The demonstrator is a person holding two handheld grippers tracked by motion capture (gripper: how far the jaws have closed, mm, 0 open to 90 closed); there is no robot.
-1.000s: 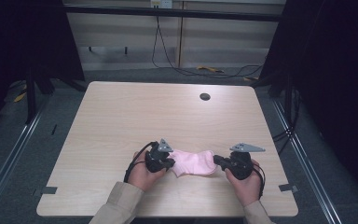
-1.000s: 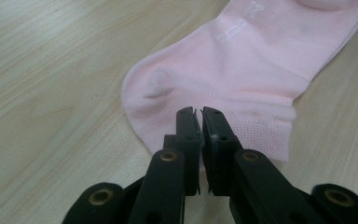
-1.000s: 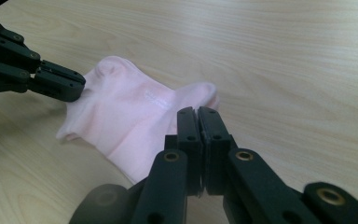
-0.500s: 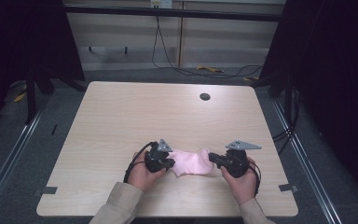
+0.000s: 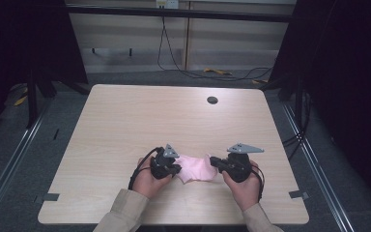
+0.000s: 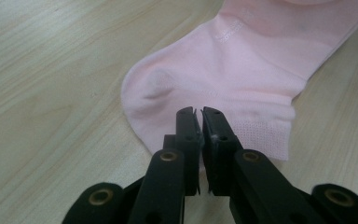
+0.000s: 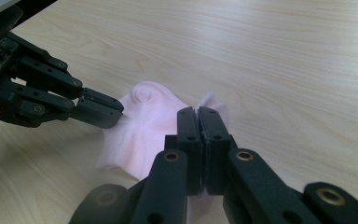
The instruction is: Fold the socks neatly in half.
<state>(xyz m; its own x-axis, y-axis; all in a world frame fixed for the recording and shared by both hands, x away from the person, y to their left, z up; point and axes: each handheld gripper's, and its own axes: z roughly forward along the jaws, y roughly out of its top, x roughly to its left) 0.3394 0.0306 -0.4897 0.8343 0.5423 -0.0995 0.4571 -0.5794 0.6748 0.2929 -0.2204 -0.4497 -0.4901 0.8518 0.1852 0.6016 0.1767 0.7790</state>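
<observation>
1. Work in hand: folding a pink sock (image 5: 196, 167) on the wooden table (image 5: 125, 125). The sock lies near the table's near edge, well clear of the round grommet hole (image 5: 212, 100) at the far side.
2. Left gripper (image 5: 173, 168): jaws pinched together on the sock's cuff edge, as its own view shows (image 6: 199, 122). A thin layer of fabric sits between the pads.
3. Right gripper (image 5: 216, 162): jaws closed narrow on the sock's opposite end, the toe side (image 7: 198, 119). The fabric there is lifted and bunched toward the cuff, with a small tip of it standing up beyond the jaws.
4. Sock shape: heel bulge (image 6: 154, 84) rounded and flat on the table beside the left gripper; the middle is rumpled, not stretched.
5. Judged step: mid-fold, toe end being brought over toward the cuff end while the left gripper anchors.
6. Next move calls for: carry the toe end level over the cuff, line up the edges, lower it, then release the right jaws first so the anchor keeps the sock from sliding.
</observation>
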